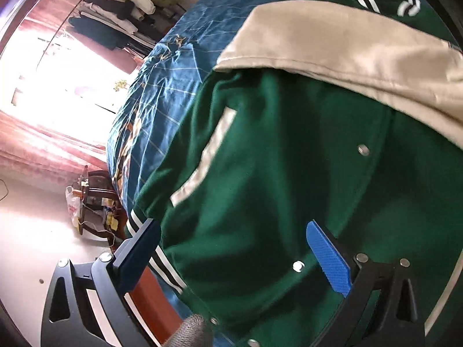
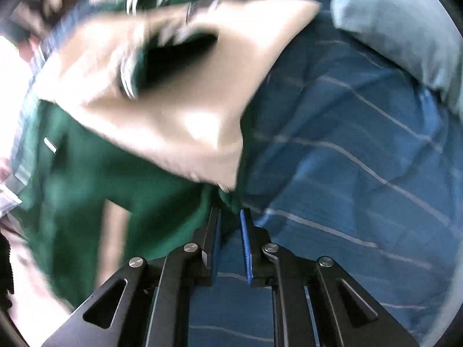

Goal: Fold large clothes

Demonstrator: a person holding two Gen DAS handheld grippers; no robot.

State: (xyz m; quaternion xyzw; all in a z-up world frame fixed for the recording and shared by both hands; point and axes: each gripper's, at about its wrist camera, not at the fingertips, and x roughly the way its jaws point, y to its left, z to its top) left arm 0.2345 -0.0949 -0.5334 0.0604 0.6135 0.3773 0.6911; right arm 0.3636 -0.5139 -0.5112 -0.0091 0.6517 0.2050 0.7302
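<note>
Right gripper [image 2: 230, 217]: jaws nearly together, pinching a green edge of the jacket [image 2: 86, 173] beside the cream sleeve [image 2: 162, 110]. Left gripper [image 1: 231, 245]: jaws wide apart over the jacket's green front, gripping nothing. Jacket spread on the blue bed [image 1: 173, 92]. Risk: thin pinch slipping under the heavy cloth's pull, sleeve flopping open and spoiling the fold. Farther off: pale pillow [image 2: 405, 34], cluttered stand [image 1: 92, 199], hanging clothes [image 1: 121, 8], bright window; nothing blocking.

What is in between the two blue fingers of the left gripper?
The green jacket. In the left wrist view the left gripper has its fingers wide apart, with the jacket's green front and striped hem between them.
</note>
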